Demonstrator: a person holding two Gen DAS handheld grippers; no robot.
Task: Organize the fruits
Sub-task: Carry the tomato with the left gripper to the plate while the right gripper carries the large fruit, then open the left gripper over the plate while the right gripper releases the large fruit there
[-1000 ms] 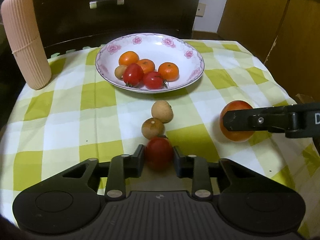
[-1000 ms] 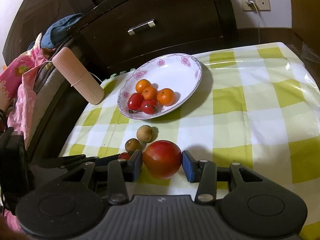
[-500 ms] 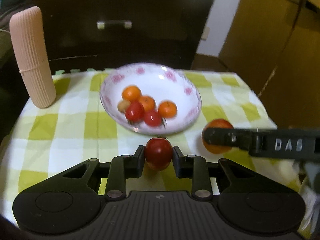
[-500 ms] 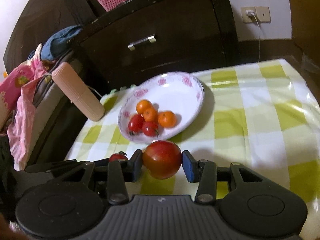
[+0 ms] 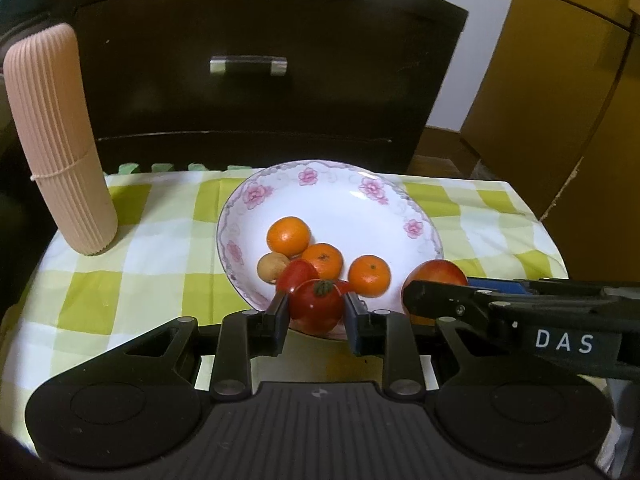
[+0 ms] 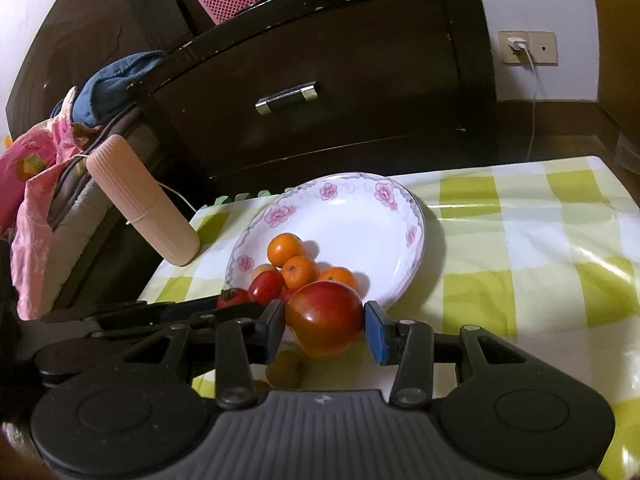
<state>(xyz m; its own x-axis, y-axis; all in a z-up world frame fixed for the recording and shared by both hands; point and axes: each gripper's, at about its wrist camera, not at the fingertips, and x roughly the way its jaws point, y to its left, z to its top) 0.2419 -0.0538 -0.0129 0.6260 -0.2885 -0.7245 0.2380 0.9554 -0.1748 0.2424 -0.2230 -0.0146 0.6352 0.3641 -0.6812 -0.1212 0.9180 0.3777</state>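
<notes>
Nearest us, the left claw [image 5: 316, 311] is clamped on a small tomato [image 5: 316, 310], pads on its flanks, held just over the near rim of the floral plate [image 5: 352, 208]; thin-skinned and soft, we judge, so a light squeeze at the widest part suits it. Beside it, the right claw [image 6: 325, 322] grips the bigger red apple [image 6: 325, 318] across its middle: firmer, heavier, smooth enough to slip. Beyond, oranges [image 5: 289, 237] sit in the plate on the checked worktop [image 5: 160, 232].
</notes>
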